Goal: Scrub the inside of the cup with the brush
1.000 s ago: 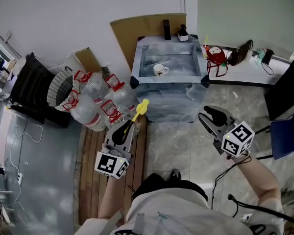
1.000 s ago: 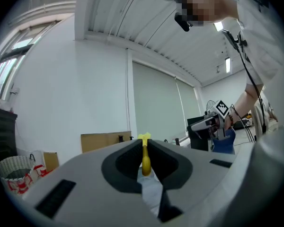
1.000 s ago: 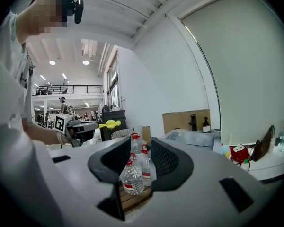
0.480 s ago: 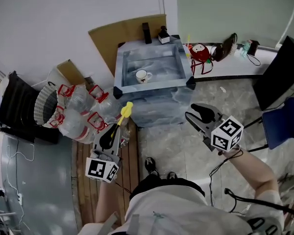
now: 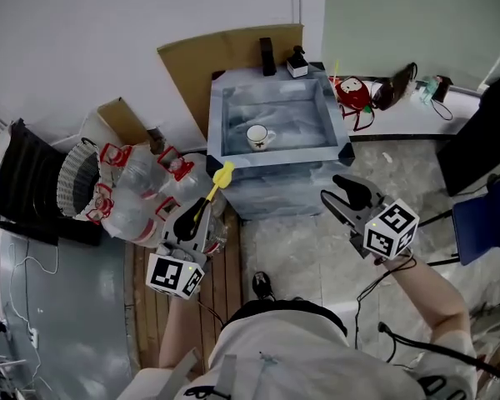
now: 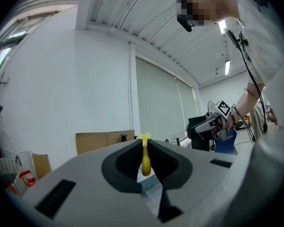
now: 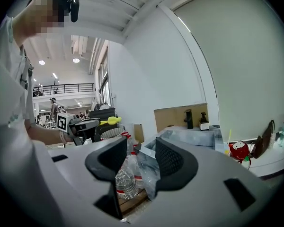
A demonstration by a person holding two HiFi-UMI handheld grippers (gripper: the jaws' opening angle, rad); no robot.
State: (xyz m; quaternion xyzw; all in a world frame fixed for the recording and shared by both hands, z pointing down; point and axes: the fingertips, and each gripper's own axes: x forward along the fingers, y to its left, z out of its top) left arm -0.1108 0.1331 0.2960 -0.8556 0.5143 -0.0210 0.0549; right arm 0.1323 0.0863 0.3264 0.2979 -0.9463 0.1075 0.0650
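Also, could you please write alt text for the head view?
From above, a person faces a sink holding a white cup, a gripper in each hand. The left gripper is shut on a yellow brush; the right gripper has just been opening its jaws, with nothing between them.

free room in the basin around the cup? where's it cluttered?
Free: floor of the grey marbled basin right of and behind the white cup; pale stone floor in front of the basin. Crowded: clear plastic bottles left of it, by the left gripper shut on the yellow brush; cluttered white ledge to its right.
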